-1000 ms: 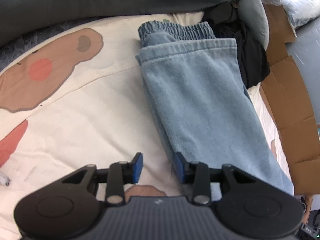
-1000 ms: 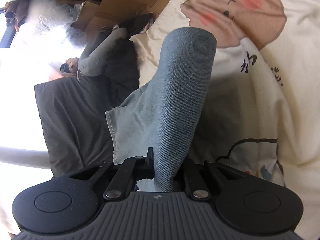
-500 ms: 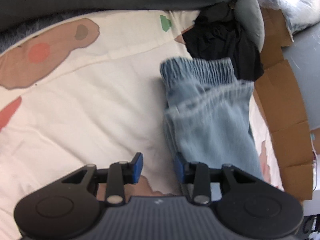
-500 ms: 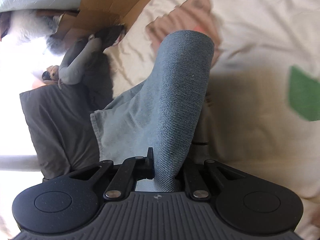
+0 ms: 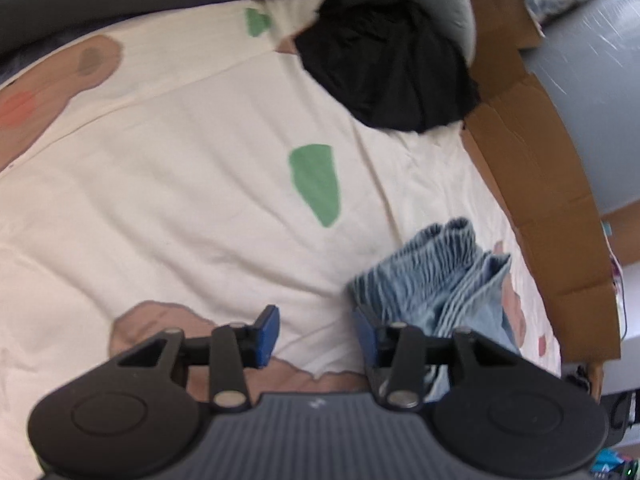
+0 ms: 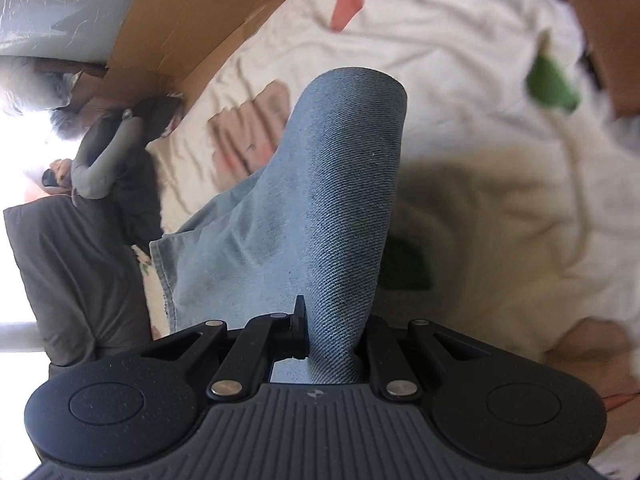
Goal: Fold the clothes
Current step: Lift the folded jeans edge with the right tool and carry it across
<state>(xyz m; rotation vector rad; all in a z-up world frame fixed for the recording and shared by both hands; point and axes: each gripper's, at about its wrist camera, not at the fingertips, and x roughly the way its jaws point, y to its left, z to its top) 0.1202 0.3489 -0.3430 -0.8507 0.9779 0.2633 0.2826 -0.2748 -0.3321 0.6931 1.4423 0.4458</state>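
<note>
Jeans (image 6: pixel 332 208): light blue denim, folded into a thick bundle, clamped between the jaws of the right gripper (image 6: pixel 332 344) and held up off the quilt (image 5: pixel 180 200); the rounded fold stands forward of the fingers, a loose hem hangs to its left. In the left wrist view the elastic waistband end shows bunched at lower right, just beside the left gripper (image 5: pixel 316 330), whose blue pads (image 5: pixel 267 330) stand apart with nothing between them. Quilt: cream, cartoon print, green and pink patches, spread over the bed. Black garment (image 5: pixel 384 52): heaped at the far edge, not folded. Cardboard (image 5: pixel 532 168): lines the bed's side. Step in hand, as judged: the folded jeans are being carried in the air, either to a place for finished pieces or to be laid down for a further fold; the pictures do not settle which. Next move calls for a steady grip so the layers do not slip apart, and a flat landing on clear quilt.
</note>
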